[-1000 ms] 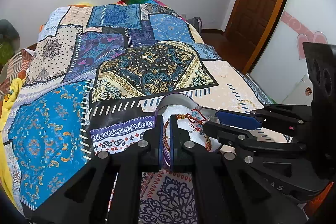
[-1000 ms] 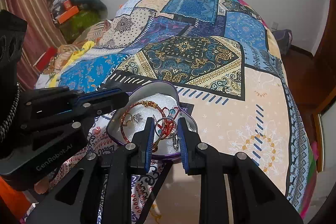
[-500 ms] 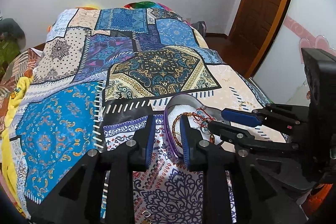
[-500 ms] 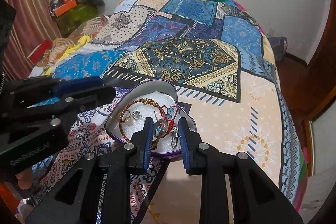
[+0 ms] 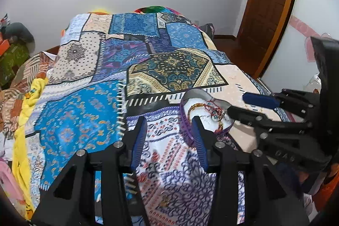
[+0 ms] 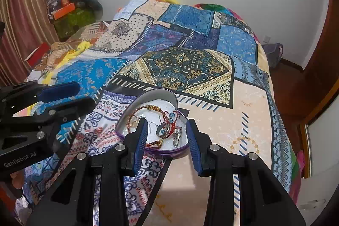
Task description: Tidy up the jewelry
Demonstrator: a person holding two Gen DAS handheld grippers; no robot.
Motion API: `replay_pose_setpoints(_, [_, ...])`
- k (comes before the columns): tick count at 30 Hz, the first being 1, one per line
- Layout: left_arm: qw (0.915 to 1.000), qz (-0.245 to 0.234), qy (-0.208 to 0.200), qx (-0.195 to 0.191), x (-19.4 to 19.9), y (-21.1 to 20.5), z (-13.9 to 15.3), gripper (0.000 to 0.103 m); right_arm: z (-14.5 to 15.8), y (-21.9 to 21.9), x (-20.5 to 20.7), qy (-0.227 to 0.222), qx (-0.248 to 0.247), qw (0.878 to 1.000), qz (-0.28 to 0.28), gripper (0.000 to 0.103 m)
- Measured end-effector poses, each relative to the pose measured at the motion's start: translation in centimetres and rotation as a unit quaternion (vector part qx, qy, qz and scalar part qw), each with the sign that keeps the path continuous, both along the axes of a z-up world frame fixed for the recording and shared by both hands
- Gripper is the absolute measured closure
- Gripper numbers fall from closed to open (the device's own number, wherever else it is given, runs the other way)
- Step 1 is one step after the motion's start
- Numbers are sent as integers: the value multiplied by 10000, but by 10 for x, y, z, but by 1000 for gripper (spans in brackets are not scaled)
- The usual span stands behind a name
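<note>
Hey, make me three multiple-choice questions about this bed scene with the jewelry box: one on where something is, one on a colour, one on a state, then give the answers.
1. Where does the heart-shaped purple tin rest?
A. on the patchwork bedspread
B. on the floor
C. on a shelf

2. What colour are the gripper pads?
A. red
B. blue
C. white

3. How does the right gripper stand?
A. clamped on the tin's rim
B. open, gripping nothing
C. shut on a bracelet

Answers: 1 A, bedspread lies under the tin. 2 B, the pads show blue. 3 B, its jaws have just been opening; the red thread bracelets lie loose in the tin.
</note>
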State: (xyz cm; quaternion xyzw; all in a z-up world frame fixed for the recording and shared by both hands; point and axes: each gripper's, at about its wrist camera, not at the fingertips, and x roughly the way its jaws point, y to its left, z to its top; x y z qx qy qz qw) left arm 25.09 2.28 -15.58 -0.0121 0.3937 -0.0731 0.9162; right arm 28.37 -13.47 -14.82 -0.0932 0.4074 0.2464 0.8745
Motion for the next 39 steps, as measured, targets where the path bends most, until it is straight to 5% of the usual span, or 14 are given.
replay_pose_setpoints(16, [9990,268,216,269,-58,38,-4,55,18,22,-44,-229,-91,9993,271,67])
replay_pose_setpoints(21, [9981,299,454,281,-73,49,-20,55,15,34,-57,-281,-150,9987,389,51])
replay_pose_setpoints(25, [9972,272,680,169,-82,55,-36,55,8,45,-63,-232,-239,9983,475,51])
replay_pose_setpoints(36, [9954,-93,945,-74,-78,32,-66,55,-16,53,-73,8,-421,9978,503,51])
replay_pose_setpoints(39, [9949,-155,993,-109,-73,26,-73,65,-19,52,-73,46,-452,9978,490,51])
